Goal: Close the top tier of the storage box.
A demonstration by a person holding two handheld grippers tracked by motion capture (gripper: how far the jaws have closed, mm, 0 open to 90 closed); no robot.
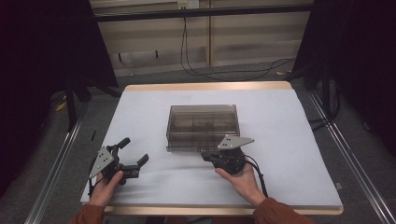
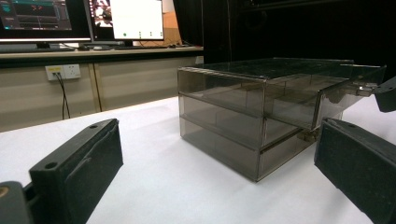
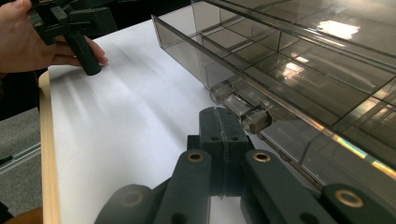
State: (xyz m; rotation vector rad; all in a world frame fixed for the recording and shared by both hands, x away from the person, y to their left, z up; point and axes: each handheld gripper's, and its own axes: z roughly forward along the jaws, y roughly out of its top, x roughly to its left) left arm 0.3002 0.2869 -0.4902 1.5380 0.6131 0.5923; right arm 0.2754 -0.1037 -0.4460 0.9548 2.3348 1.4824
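White cloth (image 1: pixel 154 116) covers the wooden table (image 1: pixel 205 86) mid-frame; grey floor (image 1: pixel 233 70) and dark curtains (image 1: pixel 42 70) surround it; smoky drawer box (image 1: pixel 203 122) sits at centre; left gripper (image 1: pixel 130 156) spread lower left; right gripper (image 1: pixel 204 156) pressed together at the box's handle (image 3: pixel 240 106), lower centre.

In the left gripper view the smoked plastic drawer box (image 2: pixel 261 116) runs off the right edge, its far end cut. In the right gripper view its top and right side leave the frame, and whether the shut right gripper (image 3: pixel 219 122) touches the drawer handle (image 3: pixel 240 105) cannot be told. Monitors (image 2: pixel 46 18), upper left, are cropped.
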